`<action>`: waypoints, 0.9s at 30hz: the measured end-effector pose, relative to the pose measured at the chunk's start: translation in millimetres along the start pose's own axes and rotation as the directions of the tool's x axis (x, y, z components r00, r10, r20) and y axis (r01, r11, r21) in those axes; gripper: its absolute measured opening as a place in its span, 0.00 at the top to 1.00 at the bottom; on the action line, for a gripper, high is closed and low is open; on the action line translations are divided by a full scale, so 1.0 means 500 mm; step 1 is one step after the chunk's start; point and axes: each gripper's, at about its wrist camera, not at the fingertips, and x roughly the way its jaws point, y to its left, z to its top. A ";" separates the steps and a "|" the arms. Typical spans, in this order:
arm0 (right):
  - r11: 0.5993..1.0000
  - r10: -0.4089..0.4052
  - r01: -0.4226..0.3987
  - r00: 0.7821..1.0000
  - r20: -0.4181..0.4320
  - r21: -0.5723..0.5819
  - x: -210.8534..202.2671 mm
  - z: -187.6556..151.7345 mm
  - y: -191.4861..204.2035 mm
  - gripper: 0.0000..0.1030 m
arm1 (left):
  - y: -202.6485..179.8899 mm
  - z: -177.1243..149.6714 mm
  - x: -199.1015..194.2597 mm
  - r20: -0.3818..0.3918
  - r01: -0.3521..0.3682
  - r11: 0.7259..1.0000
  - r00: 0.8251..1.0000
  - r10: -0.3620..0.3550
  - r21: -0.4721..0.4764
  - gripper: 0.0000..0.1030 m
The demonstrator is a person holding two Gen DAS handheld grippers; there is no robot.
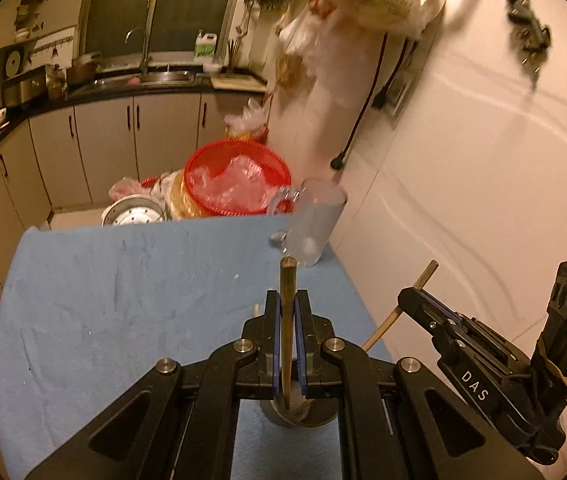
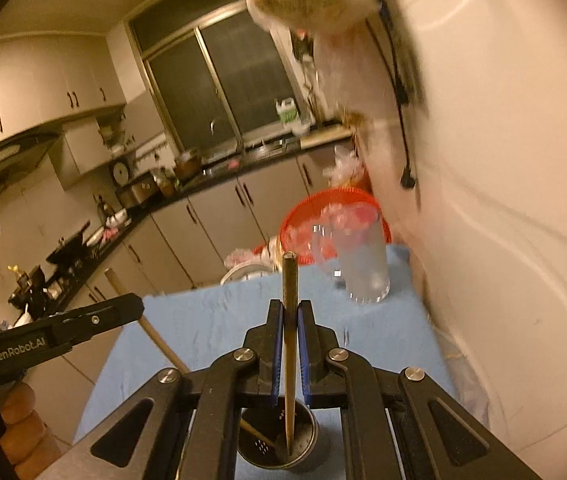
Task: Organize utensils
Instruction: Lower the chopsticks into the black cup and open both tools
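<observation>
My left gripper point(image 1: 288, 300) is shut on a wooden chopstick point(image 1: 287, 280) that points upright, its lower end in a round metal utensil holder point(image 1: 315, 414) below the jaws. My right gripper point(image 2: 291, 308) is shut on another chopstick point(image 2: 290, 280), whose tip stands inside the same holder point(image 2: 303, 440). The right gripper shows at the right in the left wrist view point(image 1: 409, 296), and the left gripper shows at the left in the right wrist view point(image 2: 135, 304), each holding its chopstick. The holder stands on a blue cloth point(image 1: 123, 300) over the table.
A clear glass mug point(image 1: 315, 224) stands at the cloth's far right corner, also in the right wrist view point(image 2: 363, 264). A red mesh basket point(image 1: 239, 180) with plastic bags and a metal steamer plate point(image 1: 135, 212) lie beyond the table. A white wall point(image 1: 483, 180) runs along the right.
</observation>
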 end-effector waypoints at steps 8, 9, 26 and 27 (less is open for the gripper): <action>1.000 0.003 -0.002 0.998 -0.060 0.022 0.052 -0.026 -0.021 0.90 | 0.010 -0.021 0.045 -0.040 -0.019 1.000 0.999 0.019 -0.008 0.92; 1.000 0.003 -0.002 0.998 -0.059 0.024 0.050 -0.026 -0.021 0.90 | 0.010 -0.021 0.045 -0.038 -0.027 1.000 0.999 0.027 -0.005 0.91; 0.997 0.065 -0.065 0.998 0.005 0.034 -0.086 -0.069 0.016 0.87 | 0.028 -0.072 -0.078 0.043 -0.022 1.000 0.999 0.023 -0.011 0.72; 0.997 0.076 -0.076 0.997 -0.003 0.034 -0.091 -0.081 0.023 0.87 | 0.034 -0.081 -0.086 0.045 -0.022 1.000 0.999 0.023 -0.014 0.72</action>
